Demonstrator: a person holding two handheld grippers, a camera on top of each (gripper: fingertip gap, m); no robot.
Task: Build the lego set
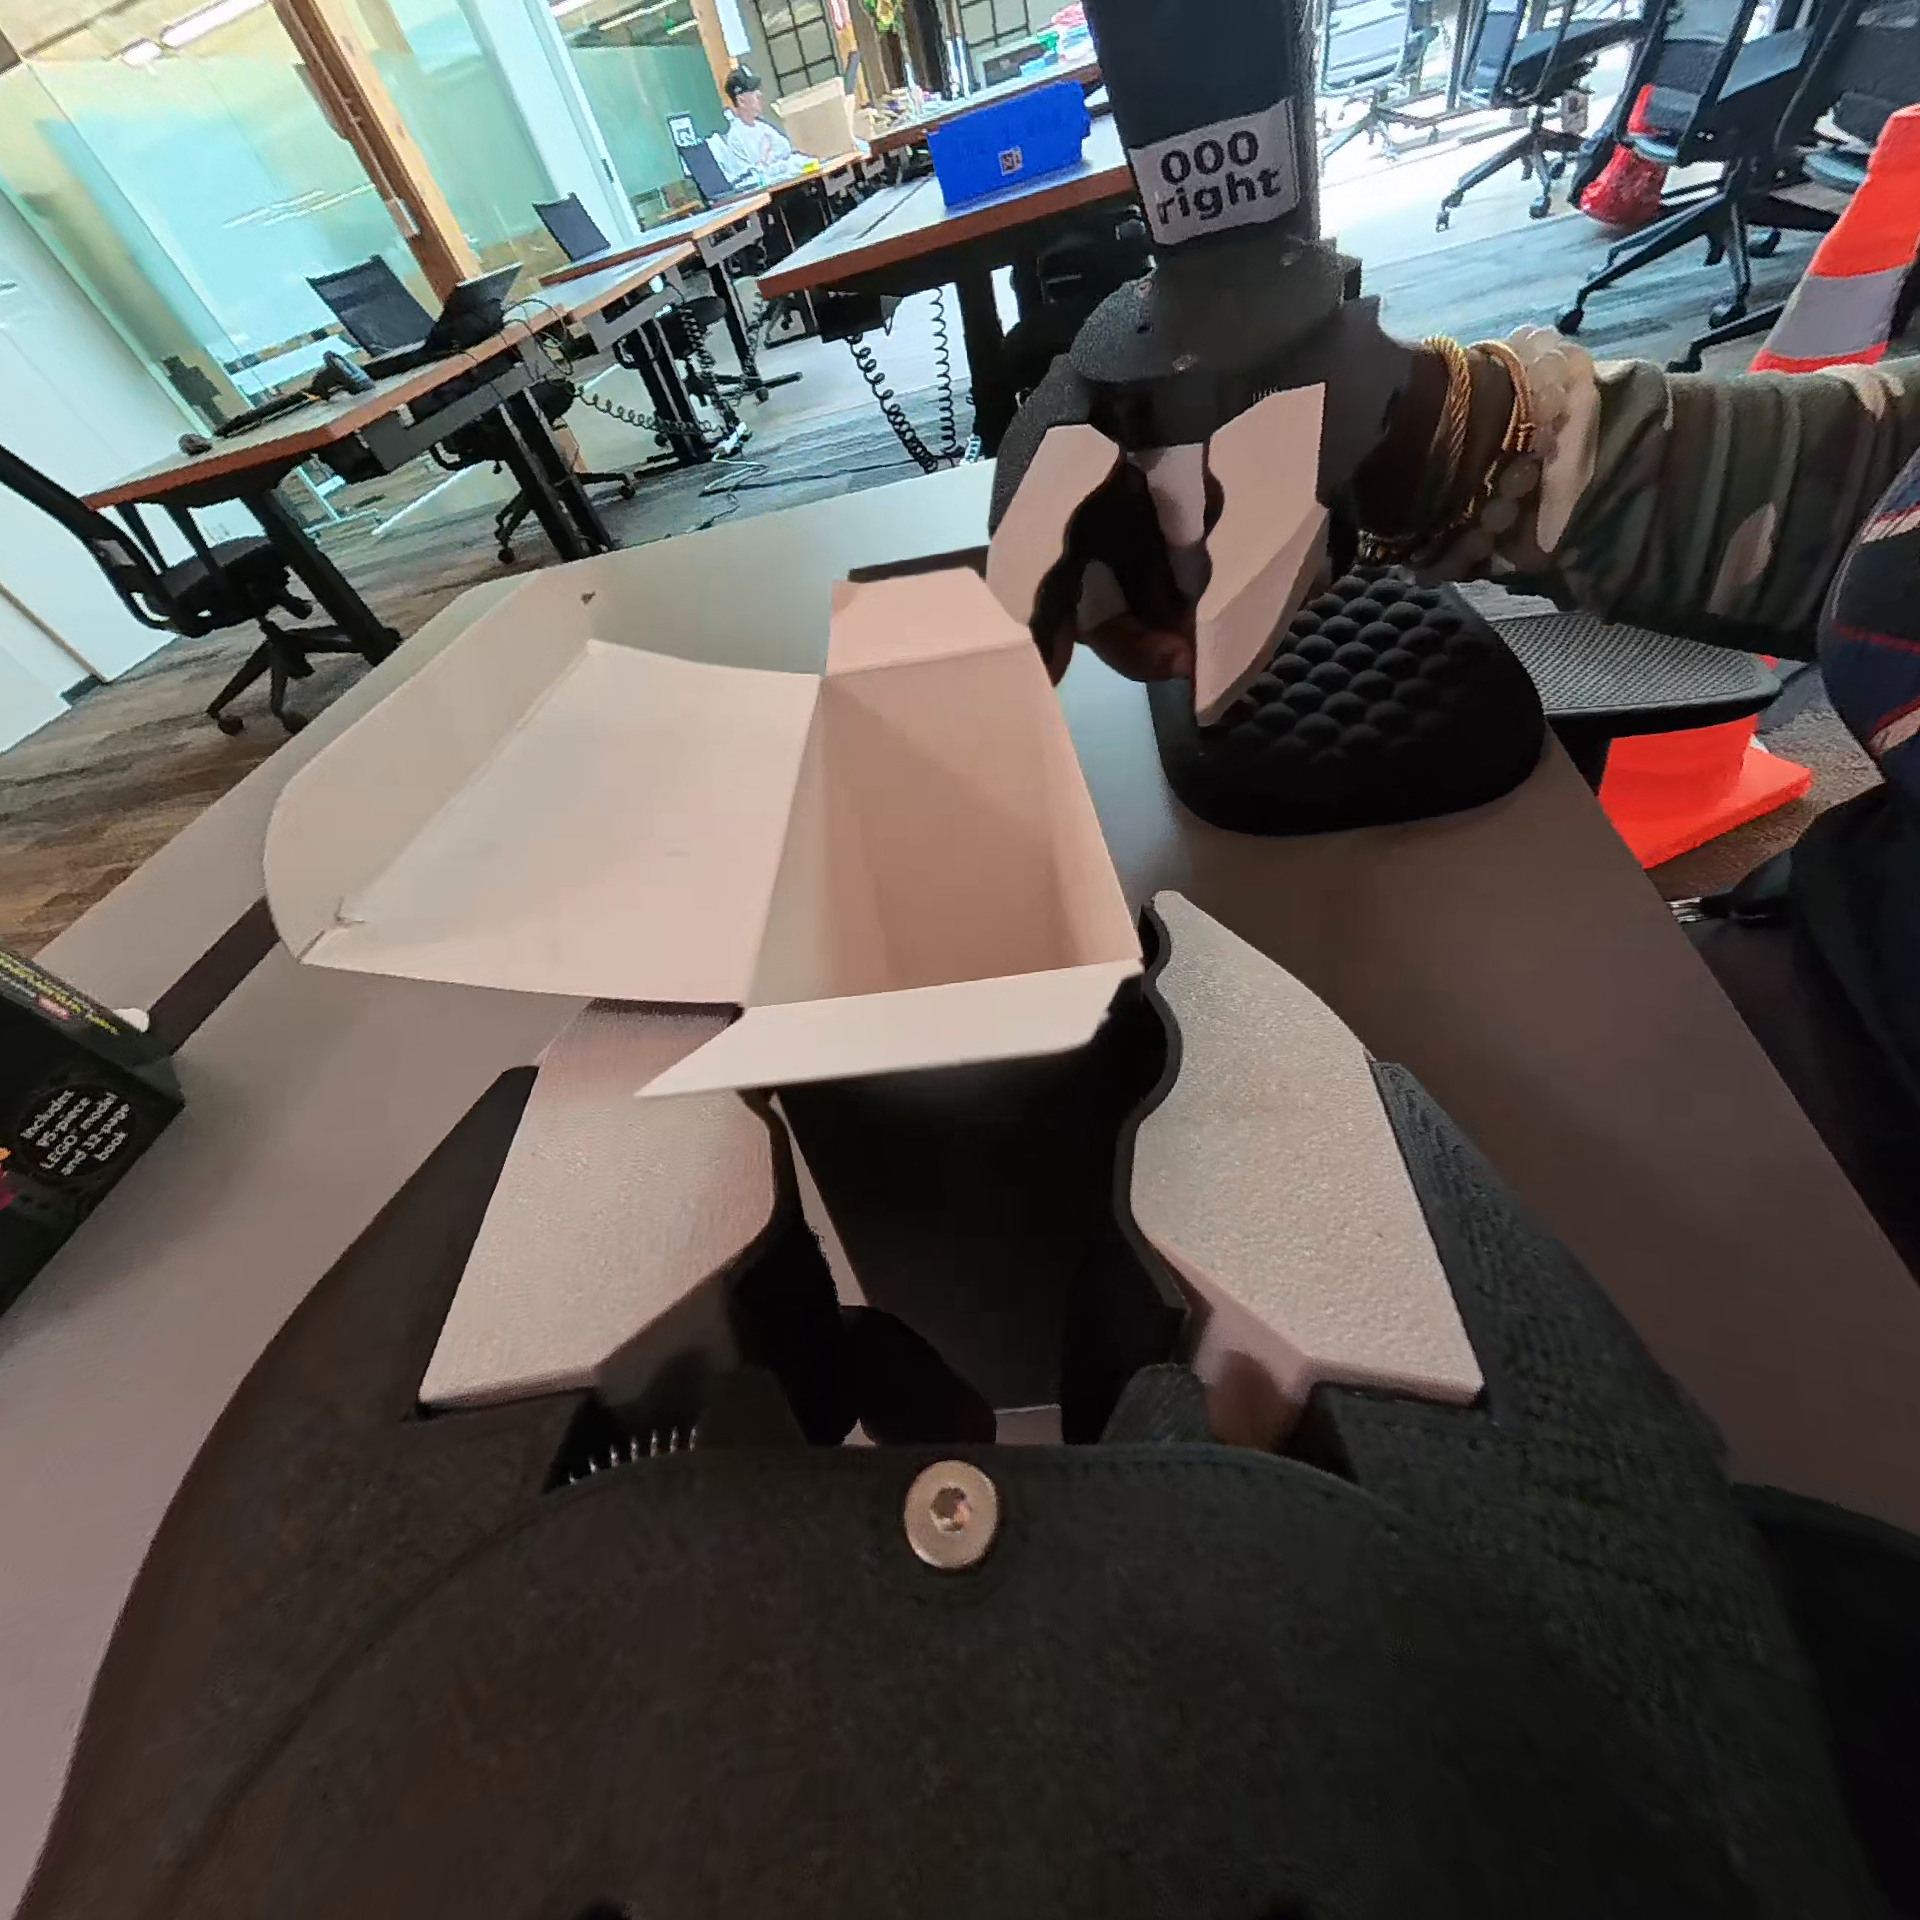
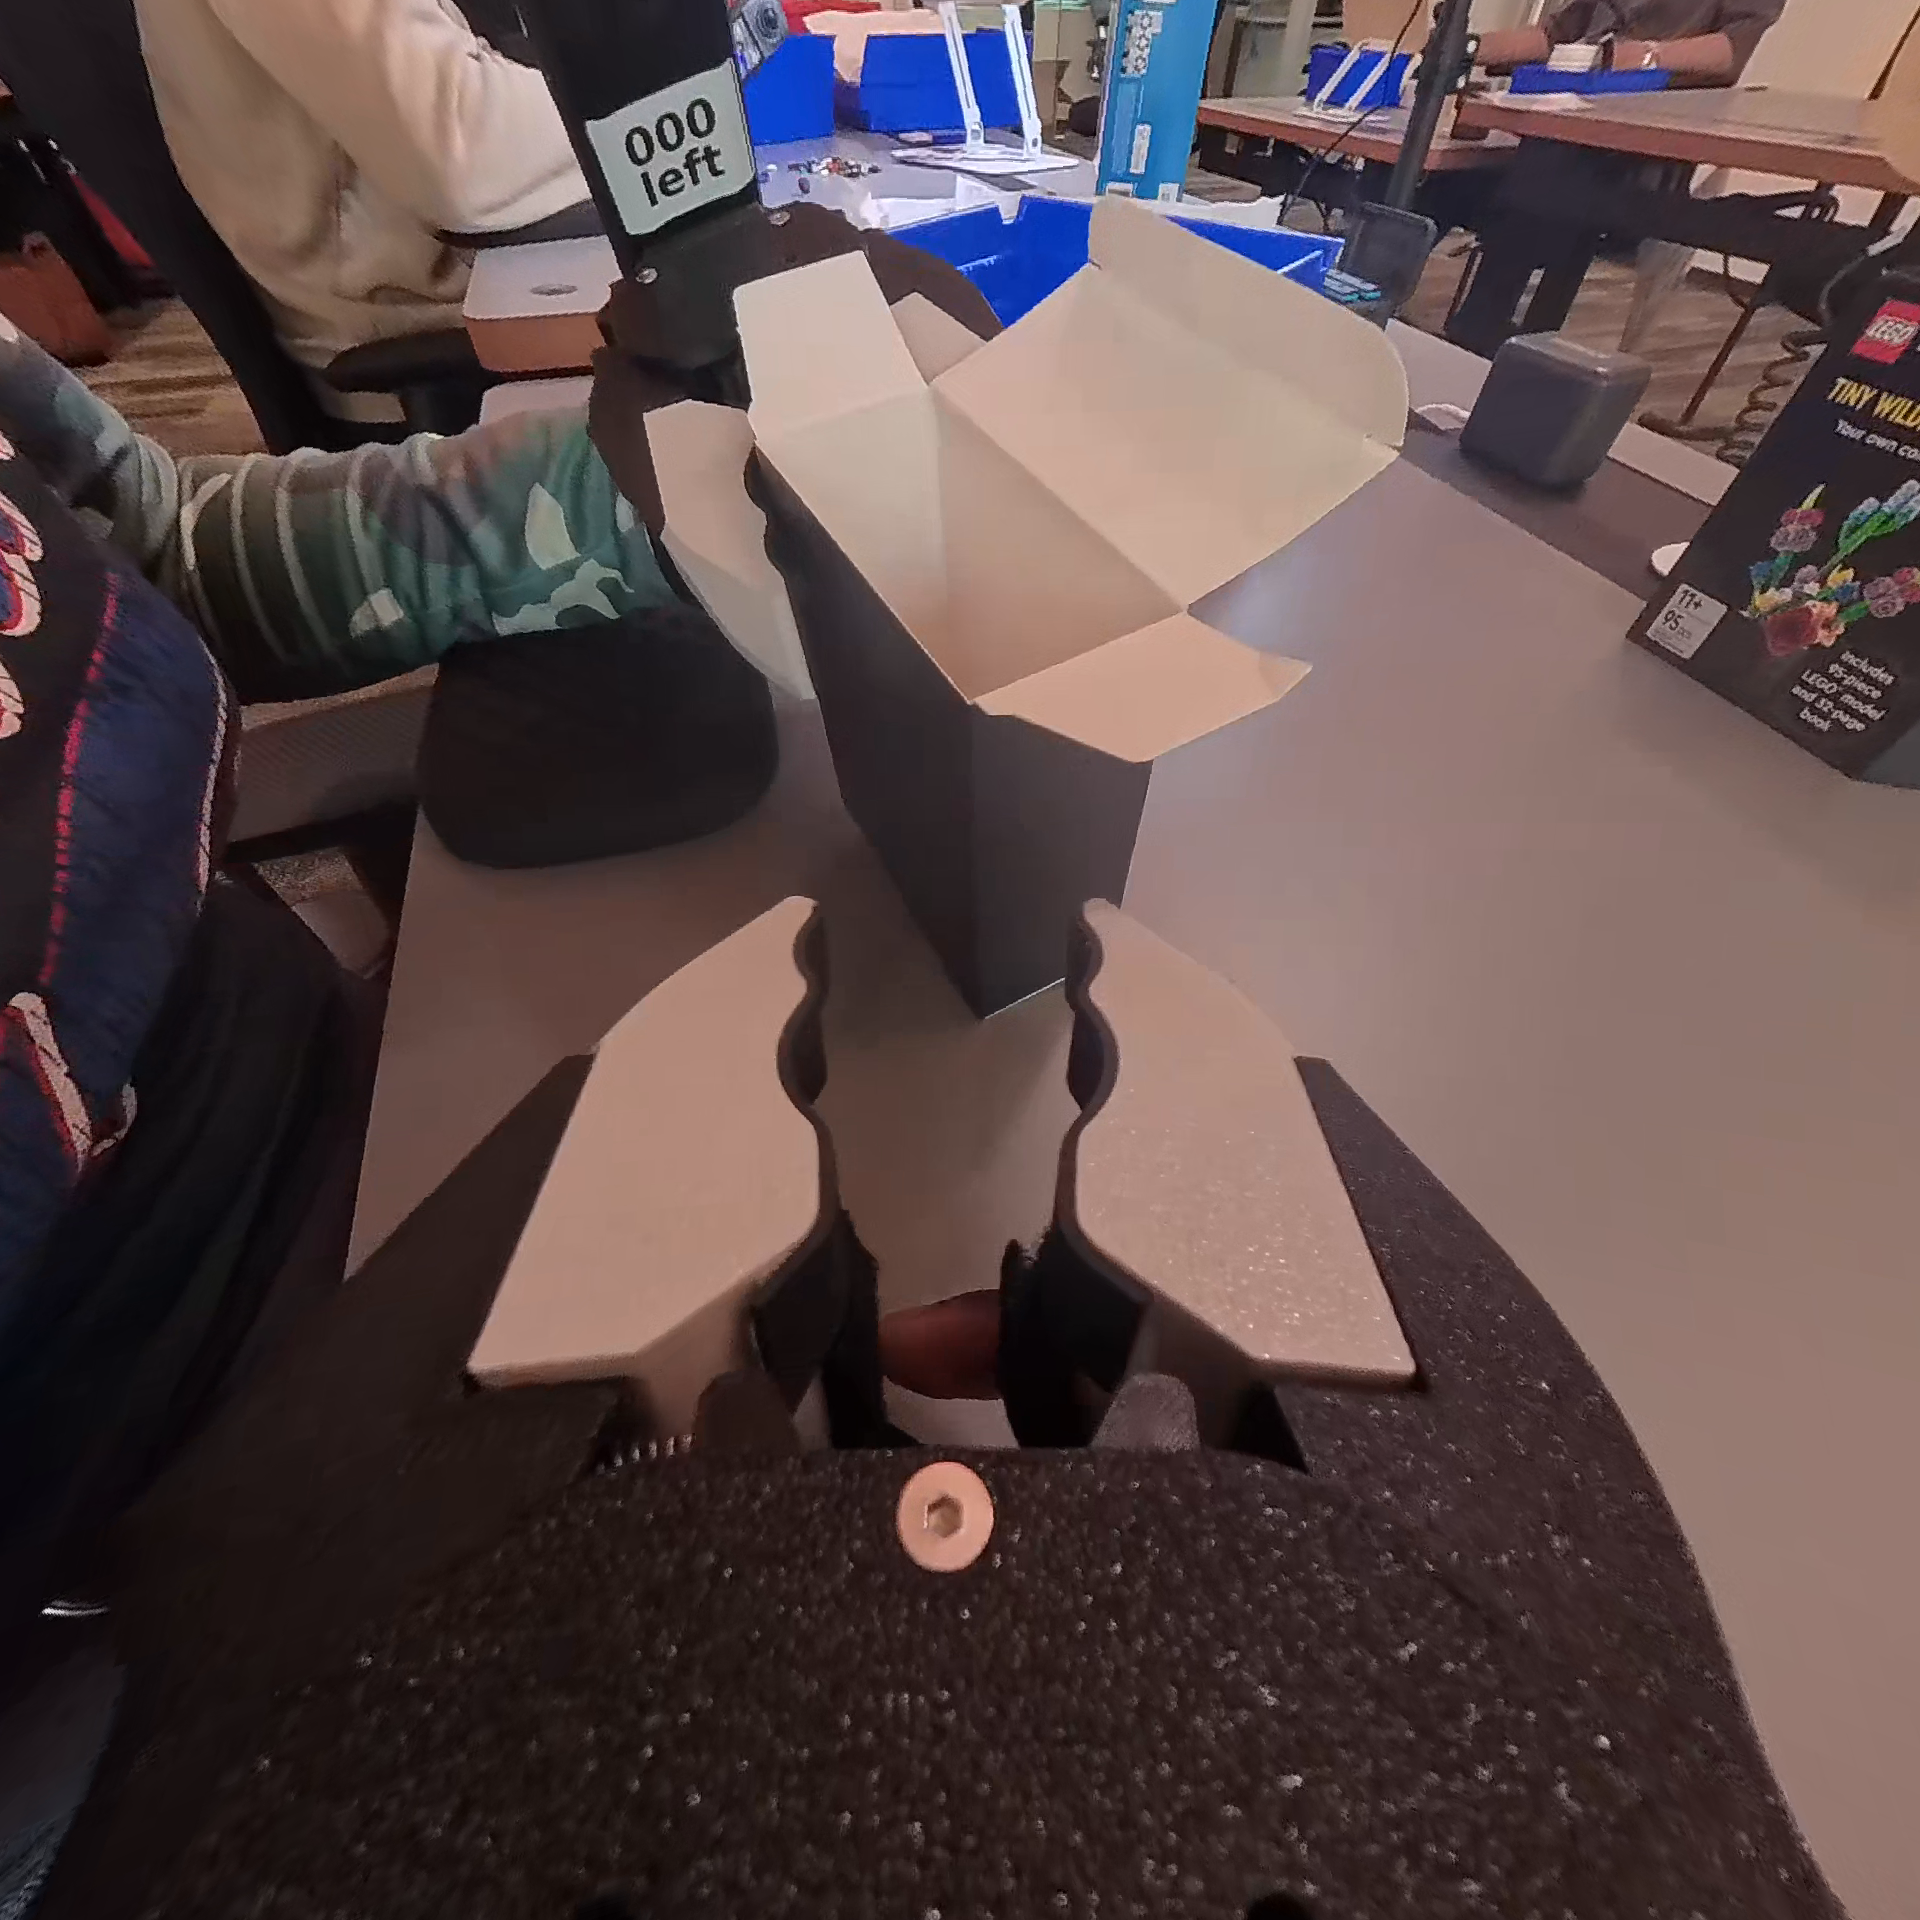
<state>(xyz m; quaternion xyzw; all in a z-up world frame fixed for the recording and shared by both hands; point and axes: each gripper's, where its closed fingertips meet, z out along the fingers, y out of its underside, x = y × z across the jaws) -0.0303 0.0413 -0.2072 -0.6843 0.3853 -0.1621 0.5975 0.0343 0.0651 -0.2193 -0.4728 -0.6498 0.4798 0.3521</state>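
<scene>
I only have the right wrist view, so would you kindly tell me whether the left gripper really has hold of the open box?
Observer: It looks so. In the left wrist view the left gripper has a finger on each side of the box, pressed against its dark walls.
Operator: Thank you. Is there anything inside?
Observer: The white walls look bare as far down as that view reaches; the bottom is hidden.
Operator: And what lies under my right gripper?
Observer: The right gripper, open and clear of the box, hangs over a black dimpled pad at the table edge.
</scene>
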